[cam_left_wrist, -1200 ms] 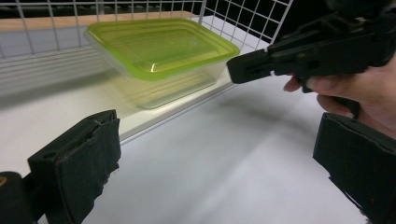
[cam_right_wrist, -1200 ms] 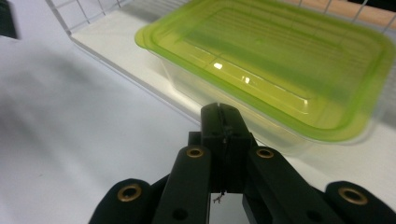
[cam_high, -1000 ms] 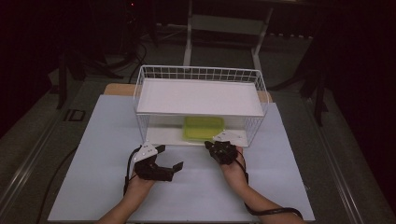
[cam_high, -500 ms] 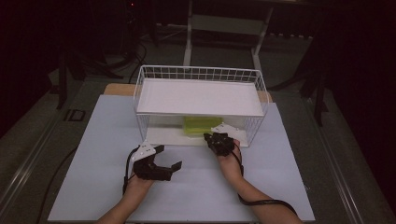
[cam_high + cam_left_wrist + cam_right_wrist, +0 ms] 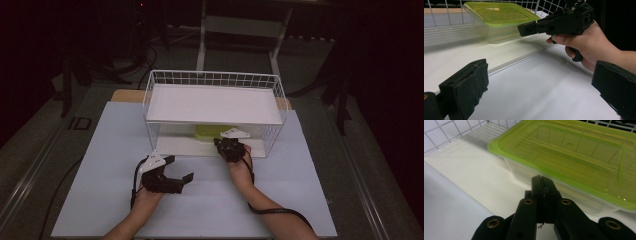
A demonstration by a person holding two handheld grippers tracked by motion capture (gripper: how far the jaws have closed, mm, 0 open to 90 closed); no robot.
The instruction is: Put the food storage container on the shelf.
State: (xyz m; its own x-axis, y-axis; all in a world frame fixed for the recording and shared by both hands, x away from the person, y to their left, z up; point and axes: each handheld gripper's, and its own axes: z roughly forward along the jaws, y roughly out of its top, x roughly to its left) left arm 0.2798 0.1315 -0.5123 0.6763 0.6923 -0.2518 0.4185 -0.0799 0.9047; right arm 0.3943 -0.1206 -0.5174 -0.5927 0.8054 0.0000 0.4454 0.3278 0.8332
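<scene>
Hiding under shelf (image 5: 212, 104): container (image 5: 210, 132)

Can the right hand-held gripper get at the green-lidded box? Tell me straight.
Probably yes. The right hand-held gripper points at the box from the basket's open front, nothing between them. Its jaws are shut, though, so they must open before grasping.
</scene>
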